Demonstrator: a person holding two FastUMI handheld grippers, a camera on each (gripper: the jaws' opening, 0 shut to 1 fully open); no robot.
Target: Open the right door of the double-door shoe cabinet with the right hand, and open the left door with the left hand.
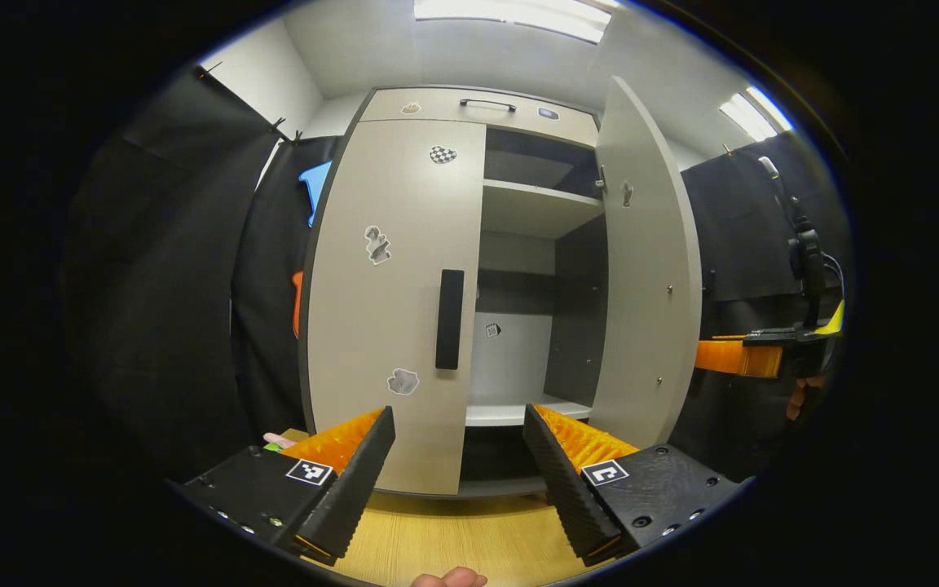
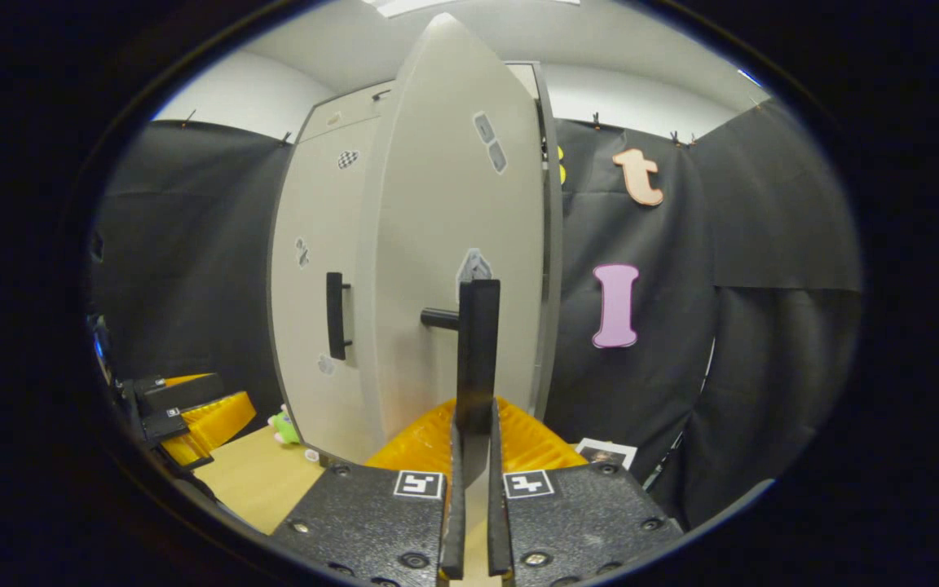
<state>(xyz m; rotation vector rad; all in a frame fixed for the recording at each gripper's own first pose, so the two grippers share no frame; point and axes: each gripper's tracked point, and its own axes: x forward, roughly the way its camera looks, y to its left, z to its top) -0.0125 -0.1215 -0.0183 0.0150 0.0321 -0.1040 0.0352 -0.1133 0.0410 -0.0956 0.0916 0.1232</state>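
In the left gripper view, the left gripper (image 1: 459, 444) hangs spread wide before the shoe cabinet (image 1: 469, 106), whose two doors differ: the left door (image 1: 392, 302) is closed, the right door (image 1: 641, 269) swung open. The right gripper (image 2: 472, 424) pinches one right door handle (image 2: 478, 350).

Left gripper (image 1: 459, 456): fingers spread wide, nothing between them, held in front of the shoe cabinet (image 1: 478, 106) and apart from it. Left door (image 1: 392, 302) closed; its black vertical handle (image 1: 449, 319) untouched. Right door (image 1: 641, 269) swung open, exposing shelves (image 1: 539, 208) inside. Right gripper (image 1: 742, 356) visible beyond the open door's edge. Cabinet stands on a wooden table (image 1: 453, 538).
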